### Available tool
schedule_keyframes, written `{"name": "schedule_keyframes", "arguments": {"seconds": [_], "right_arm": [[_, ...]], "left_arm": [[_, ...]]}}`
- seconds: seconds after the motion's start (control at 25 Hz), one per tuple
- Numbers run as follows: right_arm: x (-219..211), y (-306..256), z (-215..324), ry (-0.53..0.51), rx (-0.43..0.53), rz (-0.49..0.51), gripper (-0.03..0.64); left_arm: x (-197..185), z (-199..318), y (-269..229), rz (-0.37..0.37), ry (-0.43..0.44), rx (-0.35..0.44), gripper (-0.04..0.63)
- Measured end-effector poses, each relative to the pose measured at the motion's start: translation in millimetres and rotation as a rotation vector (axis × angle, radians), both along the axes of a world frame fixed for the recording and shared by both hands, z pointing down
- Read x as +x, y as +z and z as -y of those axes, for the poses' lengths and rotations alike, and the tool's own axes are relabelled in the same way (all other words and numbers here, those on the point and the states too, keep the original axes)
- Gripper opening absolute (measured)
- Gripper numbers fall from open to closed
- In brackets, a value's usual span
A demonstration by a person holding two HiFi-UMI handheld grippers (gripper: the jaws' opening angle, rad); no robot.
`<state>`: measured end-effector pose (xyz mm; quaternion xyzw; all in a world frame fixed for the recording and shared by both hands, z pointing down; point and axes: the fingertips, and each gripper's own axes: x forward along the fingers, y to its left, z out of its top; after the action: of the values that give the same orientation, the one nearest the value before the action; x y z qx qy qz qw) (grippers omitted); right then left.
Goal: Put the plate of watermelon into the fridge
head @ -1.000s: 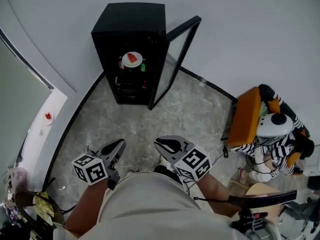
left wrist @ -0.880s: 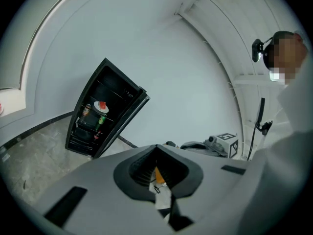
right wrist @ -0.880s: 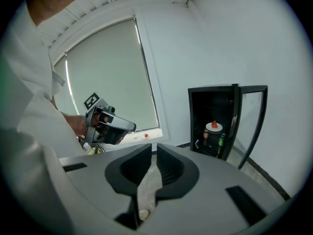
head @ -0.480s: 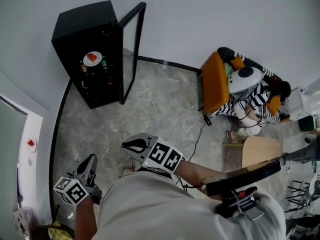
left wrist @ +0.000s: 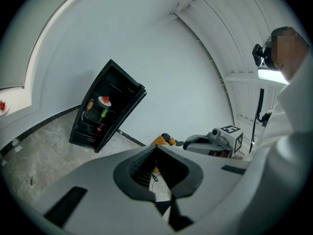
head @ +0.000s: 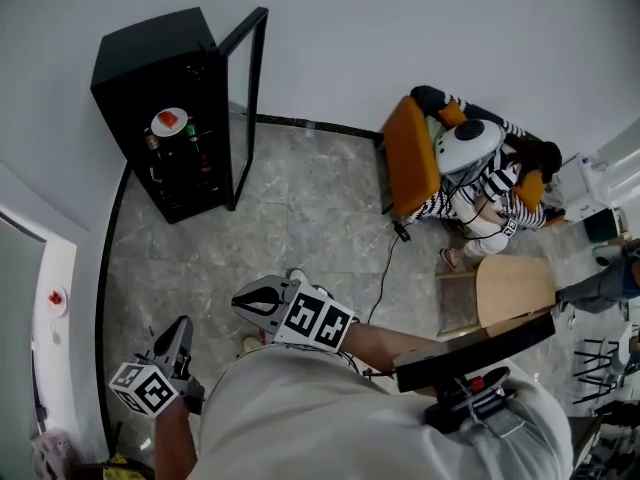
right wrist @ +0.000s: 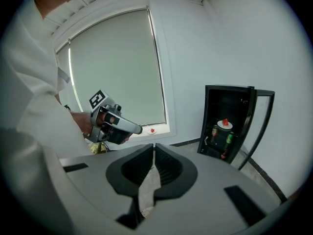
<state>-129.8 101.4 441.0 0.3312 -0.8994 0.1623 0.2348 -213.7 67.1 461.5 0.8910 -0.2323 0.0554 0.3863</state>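
Observation:
The black fridge [head: 160, 108] stands against the wall with its glass door [head: 245, 98] swung open. A white plate of watermelon [head: 170, 122] rests on its upper shelf, above some bottles; it also shows in the left gripper view [left wrist: 104, 101] and the right gripper view [right wrist: 224, 124]. My left gripper [head: 181, 326] hangs low at my left side, shut and empty, far from the fridge. My right gripper [head: 241, 297] is in front of my body, jaws together with nothing between them. Each gripper sees the other: the right gripper [left wrist: 191, 141] and the left gripper [right wrist: 138, 129].
A second small plate with red pieces [head: 55, 298] lies on the white window ledge at left. An orange chair [head: 410, 158] with a striped plush toy [head: 475, 153] stands at right, next to a wooden seat [head: 510, 288]. A cable [head: 385, 268] trails over the marble floor.
The head view has swung right, so the fridge slid to the upper left. Both grippers dropped lower and leftward in view, the left one most. Their jaws stayed shut.

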Motion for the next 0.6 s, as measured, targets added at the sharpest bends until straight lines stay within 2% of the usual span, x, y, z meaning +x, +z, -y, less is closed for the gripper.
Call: {"name": "schedule_keyframes", "arguments": {"seconds": [0.36,0.6], "right_arm": [[-4.5,2.0,7.5,-0.016,0.007,-0.011,0.018],[7.0,4.5,12.6,-0.023,0.003,-0.004,0.017]], "left_arm": [[-5.2,1.7,3.8,0.002,-0.014,-0.010,0.012],[4.7,5.5,1.6,0.013,-0.028,-0.009,0.012]]}}
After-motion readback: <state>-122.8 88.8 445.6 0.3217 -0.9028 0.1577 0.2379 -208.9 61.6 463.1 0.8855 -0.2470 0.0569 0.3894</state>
